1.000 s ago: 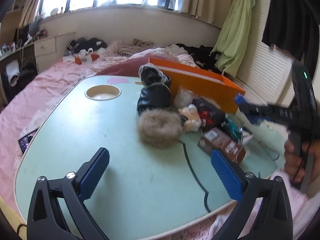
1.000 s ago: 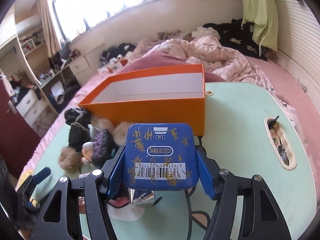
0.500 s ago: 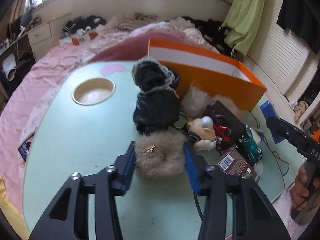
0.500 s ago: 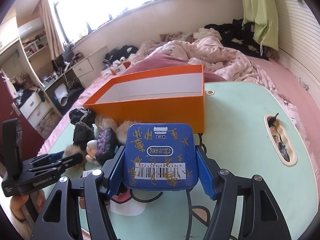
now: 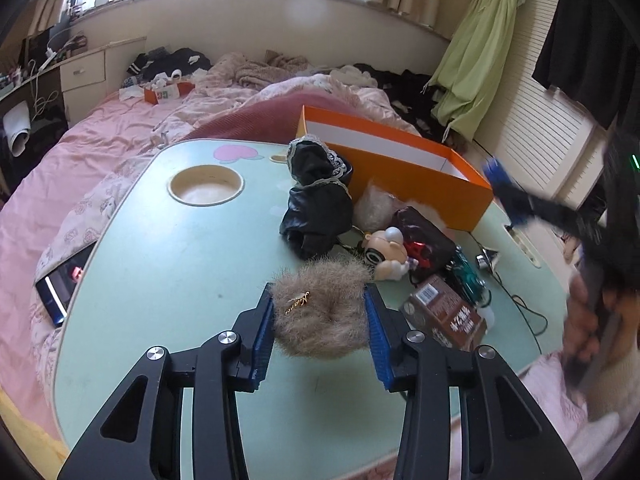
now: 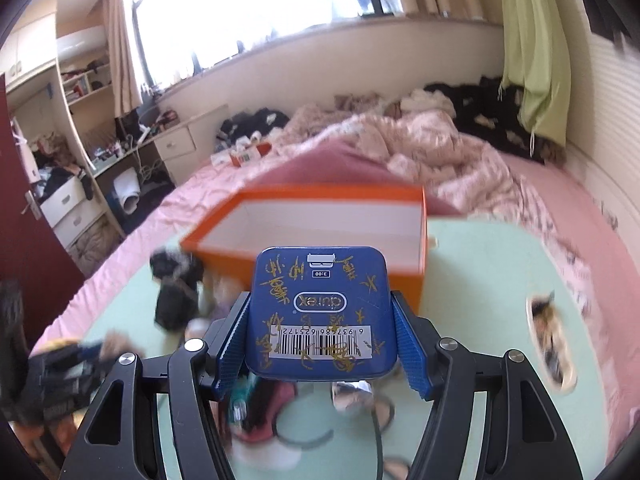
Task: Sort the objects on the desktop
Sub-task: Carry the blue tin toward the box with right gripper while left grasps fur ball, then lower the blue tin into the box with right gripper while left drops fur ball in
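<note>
A tan furry pouch (image 5: 324, 328) with a small gold label sits between the blue pads of my left gripper (image 5: 319, 296). The jaws are still closing and the pads press into the fur. My right gripper (image 6: 320, 308) is shut on a blue square tin (image 6: 320, 276) with gold scribbles and a barcode, held in front of the open orange box (image 6: 320, 216). The right wrist view is blurred by motion. In the left wrist view the orange box (image 5: 400, 168) stands at the back of the pale green table (image 5: 180, 260), with the right gripper (image 5: 496, 176) a blur beside it.
Behind the furry pouch lie a black lace-trimmed pouch (image 5: 316, 204), a small doll (image 5: 386, 250), a dark purse (image 5: 424, 232), a green toy car (image 5: 466, 276) and a brown carton (image 5: 448, 316). A round cup recess (image 5: 206, 185) is at the left. A phone (image 5: 60, 280) lies off the table's left edge.
My left gripper went from wide open to closed around the furry pouch. My right gripper rose a little with the tin, so the box interior shows more.
</note>
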`<move>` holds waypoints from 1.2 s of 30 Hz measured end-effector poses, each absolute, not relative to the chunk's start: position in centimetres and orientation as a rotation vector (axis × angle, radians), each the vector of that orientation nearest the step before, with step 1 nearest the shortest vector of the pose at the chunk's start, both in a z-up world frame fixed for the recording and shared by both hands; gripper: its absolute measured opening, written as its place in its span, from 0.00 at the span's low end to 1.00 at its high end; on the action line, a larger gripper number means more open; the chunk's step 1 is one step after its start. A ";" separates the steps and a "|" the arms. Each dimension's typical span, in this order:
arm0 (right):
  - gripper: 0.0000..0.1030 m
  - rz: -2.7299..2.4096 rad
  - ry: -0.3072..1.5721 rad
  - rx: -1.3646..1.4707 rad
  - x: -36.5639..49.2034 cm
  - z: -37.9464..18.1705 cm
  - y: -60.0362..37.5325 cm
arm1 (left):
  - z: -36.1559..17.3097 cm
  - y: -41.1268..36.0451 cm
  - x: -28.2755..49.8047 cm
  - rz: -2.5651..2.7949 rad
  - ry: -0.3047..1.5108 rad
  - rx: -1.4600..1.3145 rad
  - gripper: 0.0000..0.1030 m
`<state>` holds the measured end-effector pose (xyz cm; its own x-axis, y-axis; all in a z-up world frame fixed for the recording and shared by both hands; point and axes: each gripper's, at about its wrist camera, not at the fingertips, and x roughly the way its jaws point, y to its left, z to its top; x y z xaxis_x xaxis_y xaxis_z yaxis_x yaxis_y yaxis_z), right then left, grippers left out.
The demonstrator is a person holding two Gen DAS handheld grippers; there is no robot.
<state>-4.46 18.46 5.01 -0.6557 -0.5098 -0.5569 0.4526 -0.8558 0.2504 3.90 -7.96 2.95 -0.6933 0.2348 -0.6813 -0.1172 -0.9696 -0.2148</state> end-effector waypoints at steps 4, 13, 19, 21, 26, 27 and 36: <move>0.64 -2.472 -0.117 0.836 -7.9 6.8 17.6 | 3.4 -8.1 4.4 2.716 -0.222 -1.106 0.41; 0.64 -2.391 -0.058 1.032 -14.1 5.9 15.2 | 8.3 -7.4 1.9 2.705 -0.267 -0.939 0.41; 0.64 -2.420 0.015 1.112 -14.8 3.6 14.0 | 11.6 -4.0 -7.7 2.634 -0.179 -0.986 0.41; 0.64 -2.444 0.060 1.136 -15.3 3.0 13.7 | 10.8 -2.8 -11.0 2.604 -0.154 -1.066 0.41; 0.64 -2.455 0.087 1.213 -17.4 1.6 13.5 | 6.6 -0.7 -17.8 2.559 -0.126 -1.295 0.45; 0.64 -2.456 0.088 1.214 -17.8 1.5 13.4 | 6.0 -0.5 -18.5 2.550 -0.142 -1.328 0.47; 0.78 -2.489 0.017 1.114 -16.9 3.3 14.7 | 6.4 -1.5 -15.4 2.579 -0.279 -1.206 0.63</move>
<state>-16.87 14.71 3.30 -0.5957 -0.3631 -0.7164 0.3729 -0.9151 0.1537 -15.36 -1.47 6.45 -0.6123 0.3302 -0.7183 -0.1688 -0.9423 -0.2892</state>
